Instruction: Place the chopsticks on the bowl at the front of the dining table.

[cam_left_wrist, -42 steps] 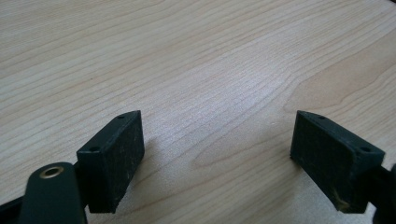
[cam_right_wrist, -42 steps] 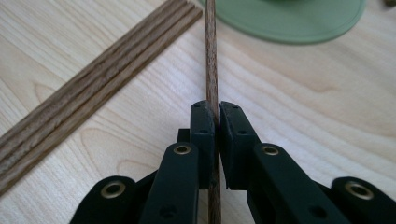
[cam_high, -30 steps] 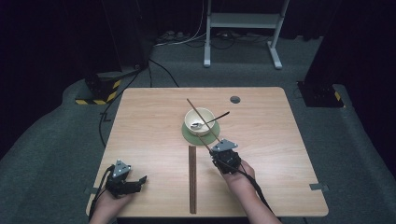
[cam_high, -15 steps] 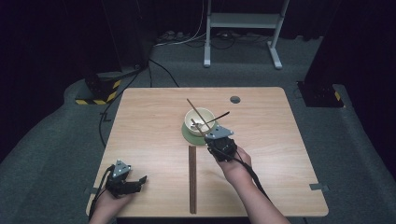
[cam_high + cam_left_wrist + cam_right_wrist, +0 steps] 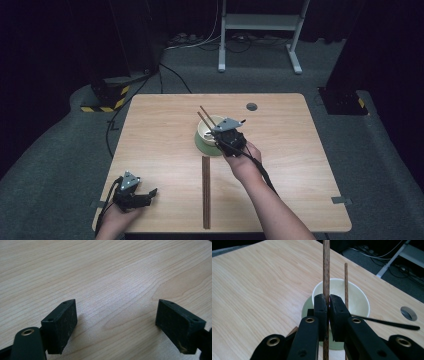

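A cream bowl (image 5: 211, 129) (image 5: 359, 302) stands on a green plate (image 5: 204, 148) (image 5: 307, 305) at the table's middle. My right gripper (image 5: 221, 132) (image 5: 327, 298) is at the bowl's near rim, shut on a brown chopstick (image 5: 326, 270) that points up and away over the bowl. A second brown chopstick (image 5: 346, 282) leans in the bowl beside it; both ends stick out past the far-left rim (image 5: 201, 114). A thin black utensil (image 5: 387, 323) lies across the bowl's right rim. My left gripper (image 5: 146, 195) (image 5: 116, 315) rests open on bare wood at the near left.
Two more brown chopsticks (image 5: 206, 192) lie side by side on the wooden table (image 5: 300, 165), running from the plate toward the near edge. A round hole (image 5: 251, 106) (image 5: 408, 313) is in the tabletop beyond the bowl. Cables and a metal stand are on the floor behind.
My right gripper has moved forward and a little left, from the near side of the plate up to the bowl's rim. The left gripper has stayed where it was.
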A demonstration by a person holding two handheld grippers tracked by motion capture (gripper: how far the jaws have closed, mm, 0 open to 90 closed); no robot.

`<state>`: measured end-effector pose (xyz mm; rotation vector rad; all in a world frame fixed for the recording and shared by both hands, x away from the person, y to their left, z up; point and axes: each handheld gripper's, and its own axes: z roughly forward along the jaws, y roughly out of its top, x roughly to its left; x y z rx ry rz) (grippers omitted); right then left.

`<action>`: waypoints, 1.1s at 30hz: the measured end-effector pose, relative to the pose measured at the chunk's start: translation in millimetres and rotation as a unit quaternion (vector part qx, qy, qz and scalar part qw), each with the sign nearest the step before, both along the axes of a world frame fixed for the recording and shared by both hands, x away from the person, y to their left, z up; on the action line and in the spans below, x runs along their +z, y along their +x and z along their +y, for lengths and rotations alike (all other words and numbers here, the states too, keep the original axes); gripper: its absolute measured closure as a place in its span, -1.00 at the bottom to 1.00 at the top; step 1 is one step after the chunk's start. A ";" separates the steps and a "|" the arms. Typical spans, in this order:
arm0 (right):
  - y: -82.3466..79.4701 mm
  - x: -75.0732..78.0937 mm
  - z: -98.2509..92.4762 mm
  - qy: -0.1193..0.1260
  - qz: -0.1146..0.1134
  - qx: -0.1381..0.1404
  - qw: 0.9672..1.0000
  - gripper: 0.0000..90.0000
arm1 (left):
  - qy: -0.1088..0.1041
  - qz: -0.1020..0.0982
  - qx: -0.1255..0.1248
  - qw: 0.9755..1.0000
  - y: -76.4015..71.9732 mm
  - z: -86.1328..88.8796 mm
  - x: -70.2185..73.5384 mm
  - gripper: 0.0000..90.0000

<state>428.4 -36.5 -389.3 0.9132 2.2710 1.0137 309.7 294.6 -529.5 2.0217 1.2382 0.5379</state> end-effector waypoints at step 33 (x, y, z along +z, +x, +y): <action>63.0 -13.2 40.0 -0.031 0.036 -0.022 0.999 0.89 | -0.006 -0.005 0.003 1.000 0.0 -0.9 -0.8 -0.61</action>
